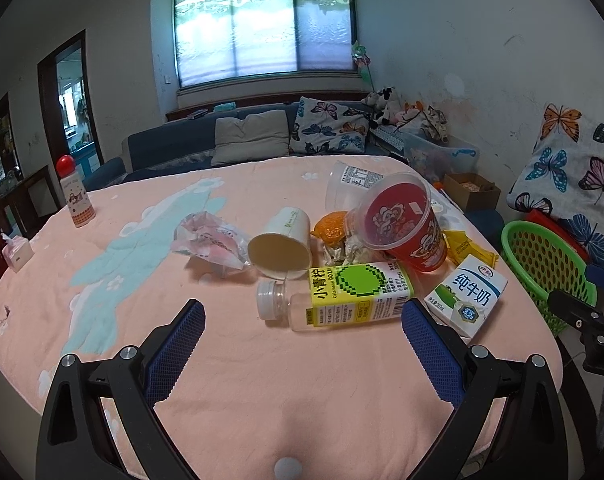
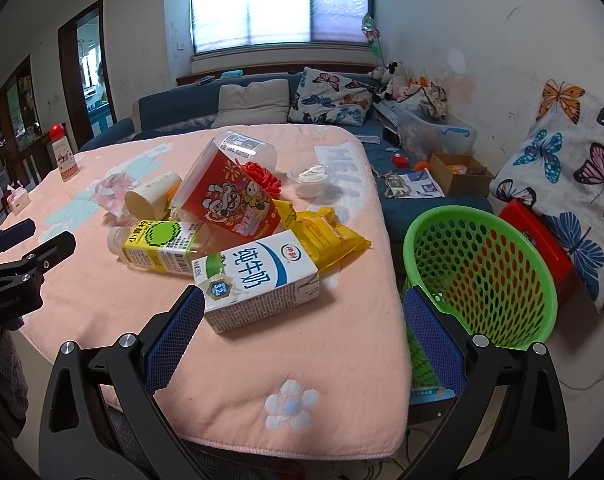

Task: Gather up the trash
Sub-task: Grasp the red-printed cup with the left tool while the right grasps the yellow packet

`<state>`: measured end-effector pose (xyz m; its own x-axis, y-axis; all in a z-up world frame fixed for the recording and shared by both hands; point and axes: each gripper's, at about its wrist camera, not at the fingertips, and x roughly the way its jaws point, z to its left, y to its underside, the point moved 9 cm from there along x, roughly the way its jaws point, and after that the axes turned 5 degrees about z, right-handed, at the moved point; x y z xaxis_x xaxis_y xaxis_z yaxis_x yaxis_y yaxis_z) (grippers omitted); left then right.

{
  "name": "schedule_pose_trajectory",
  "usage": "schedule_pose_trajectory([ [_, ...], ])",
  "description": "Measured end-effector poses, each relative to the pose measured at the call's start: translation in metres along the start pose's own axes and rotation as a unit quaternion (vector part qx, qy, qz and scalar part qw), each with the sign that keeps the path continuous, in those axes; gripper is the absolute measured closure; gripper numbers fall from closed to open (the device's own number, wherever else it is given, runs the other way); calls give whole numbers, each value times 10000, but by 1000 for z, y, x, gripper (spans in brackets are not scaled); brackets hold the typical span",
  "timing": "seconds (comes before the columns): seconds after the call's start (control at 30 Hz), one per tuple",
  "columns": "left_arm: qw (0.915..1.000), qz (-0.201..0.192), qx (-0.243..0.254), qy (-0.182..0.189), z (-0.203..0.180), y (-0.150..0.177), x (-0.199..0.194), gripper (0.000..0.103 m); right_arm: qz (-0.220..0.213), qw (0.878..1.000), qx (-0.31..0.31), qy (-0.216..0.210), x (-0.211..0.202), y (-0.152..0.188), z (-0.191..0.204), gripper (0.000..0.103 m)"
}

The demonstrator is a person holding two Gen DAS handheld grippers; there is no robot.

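Two grippers: both empty, fingers spread wide, nothing between them yet.
Trash pile: sits on the right half of the desk (image 1: 230, 380) with the pink quilted cover, all heaped together.
What's in it: milk carton (image 2: 258, 280), clear bottle with yellow-green label (image 1: 337, 298), red plastic cup (image 1: 401, 226) tipped on its side, paper cup (image 1: 282, 242) lying mouth toward the camera, yellow snack wrappers (image 2: 325, 232), crumpled pink wrapper (image 1: 210, 240).
Bin: green mesh basket (image 2: 481, 276) off the desk's right edge, lower than the top, looks empty as far as I can see.
Right gripper (image 2: 302, 312): hovering low over the desk's near right corner, milk carton right in front of the fingers and a bit to the left, basket just off to the right.
Carton axis: lying flat, long side running diagonally, its near end towards the left finger (image 2: 174, 340).
Left gripper (image 1: 302, 320): pointed at the bottle, which lies crosswise just beyond the fingers, cap to the left.
Nearer hand: right one for the carton, I'd say, and it's also closest to the basket.
Next move guess: ease forward and slightly left, probably twist the wrist to square up across the carton's narrow side.
Risk: carton touches the yellow wrappers, might drag one along.
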<state>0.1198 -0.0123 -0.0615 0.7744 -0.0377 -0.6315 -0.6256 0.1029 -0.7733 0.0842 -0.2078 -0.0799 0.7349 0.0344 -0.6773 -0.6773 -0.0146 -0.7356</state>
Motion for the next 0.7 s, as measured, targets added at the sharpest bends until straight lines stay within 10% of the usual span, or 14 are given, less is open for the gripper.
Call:
schedule_pose_trajectory([
  [0.7,9881,166,1033,1127,-79,-55,63,33,283,9996,-36,-2,43,-22,-24,5],
])
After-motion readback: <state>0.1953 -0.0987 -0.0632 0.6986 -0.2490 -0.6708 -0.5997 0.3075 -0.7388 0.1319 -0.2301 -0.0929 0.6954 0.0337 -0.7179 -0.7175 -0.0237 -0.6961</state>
